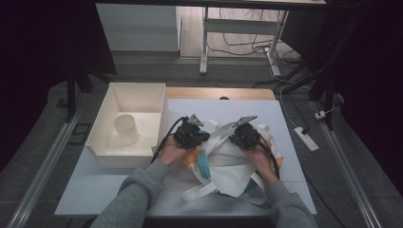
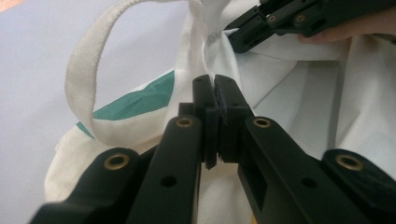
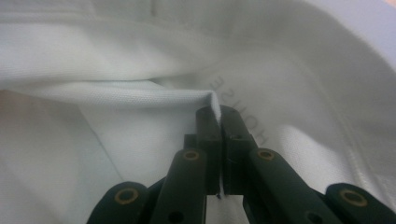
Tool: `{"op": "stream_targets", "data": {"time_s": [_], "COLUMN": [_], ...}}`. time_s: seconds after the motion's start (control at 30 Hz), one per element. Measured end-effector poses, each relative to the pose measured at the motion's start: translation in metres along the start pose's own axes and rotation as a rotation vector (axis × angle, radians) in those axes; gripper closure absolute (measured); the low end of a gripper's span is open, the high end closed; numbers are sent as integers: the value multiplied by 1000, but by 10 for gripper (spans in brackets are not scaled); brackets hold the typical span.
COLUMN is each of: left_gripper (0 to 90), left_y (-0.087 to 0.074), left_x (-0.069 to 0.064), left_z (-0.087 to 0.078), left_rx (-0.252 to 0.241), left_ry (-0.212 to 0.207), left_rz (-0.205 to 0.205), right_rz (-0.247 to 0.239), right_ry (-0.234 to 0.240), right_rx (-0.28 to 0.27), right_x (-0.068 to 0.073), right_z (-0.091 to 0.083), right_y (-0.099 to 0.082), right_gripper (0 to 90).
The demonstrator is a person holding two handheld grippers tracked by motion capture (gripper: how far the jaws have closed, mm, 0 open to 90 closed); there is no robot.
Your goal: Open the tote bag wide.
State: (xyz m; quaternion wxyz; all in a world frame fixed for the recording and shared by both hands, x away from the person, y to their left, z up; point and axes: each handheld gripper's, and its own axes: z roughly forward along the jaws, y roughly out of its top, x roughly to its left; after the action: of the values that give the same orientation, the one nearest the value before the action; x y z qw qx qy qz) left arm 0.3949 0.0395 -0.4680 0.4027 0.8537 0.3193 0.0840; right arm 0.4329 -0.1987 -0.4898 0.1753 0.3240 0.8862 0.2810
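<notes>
At the left of the high view, a cream open bin [image 1: 102,137] is seen on the pale table [image 1: 85,190], with a pale upturned cup [image 1: 126,128] standing inside it, well apart from the work; a strip of bare wood [image 1: 218,93] is seen along the far edge of the table; on the floor at the right, a white power strip [image 1: 306,138] is seen lying with its cable.

In the lower middle of the high view, a white cloth bag [image 1: 228,168] with teal and orange patches is spread on the table, just right of the bin. The left gripper [image 1: 192,133] is held at the bag's left edge by a hand in a grey sleeve [image 1: 135,194]; in the left gripper view its jaws are seen clenched on a thin fold of the bag's cloth [image 2: 212,81], beside a looped white handle [image 2: 84,84] that rises to the upper left of that frame; a teal panel [image 2: 140,98] is seen behind the loop.

The right gripper [image 1: 244,135] is held at the bag's upper right; in the right gripper view it [image 3: 218,126] is seen pinched on a white hem [image 3: 154,95], the bag's inside cloth being spread behind; faint grey lettering [image 3: 252,126] is partly hidden by the jaws; in the upper right of the left gripper view the right gripper [image 2: 289,21] is seen beyond the cloth.
</notes>
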Motion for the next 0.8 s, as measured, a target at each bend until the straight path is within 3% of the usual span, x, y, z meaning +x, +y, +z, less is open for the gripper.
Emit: {"op": "stream_targets", "data": {"time_s": [0.23, 0.33, 0.43, 0.57, 0.63, 0.8], "left_gripper": [869, 850, 820, 816, 832, 863], "left_y": [0, 0, 0, 0, 0, 0], "left_x": [0, 1, 2, 1, 1, 1], "left_z": [0, -2, -3, -4, -3, -3], "left_rx": [-3, -11, -16, -13, -8, 5], "left_ry": [-5, -6, -6, -6, -5, -3], "left_rz": [-2, -1, -1, 4, 6, 9], "right_rz": [25, 39, 65, 33, 1, -85], "right_ry": [4, -7, 38, 95, 175, 245], "right_rx": [1, -20, -77, -147, -113, 7], "right_x": [0, -1, 0, 9, 18, 49], "right_z": [3, -3, -17, -47, -58, -69], "right_y": [-2, -2, -2, -3, -5, -21], "right_gripper": [862, 760, 659, 599, 560, 498]}}
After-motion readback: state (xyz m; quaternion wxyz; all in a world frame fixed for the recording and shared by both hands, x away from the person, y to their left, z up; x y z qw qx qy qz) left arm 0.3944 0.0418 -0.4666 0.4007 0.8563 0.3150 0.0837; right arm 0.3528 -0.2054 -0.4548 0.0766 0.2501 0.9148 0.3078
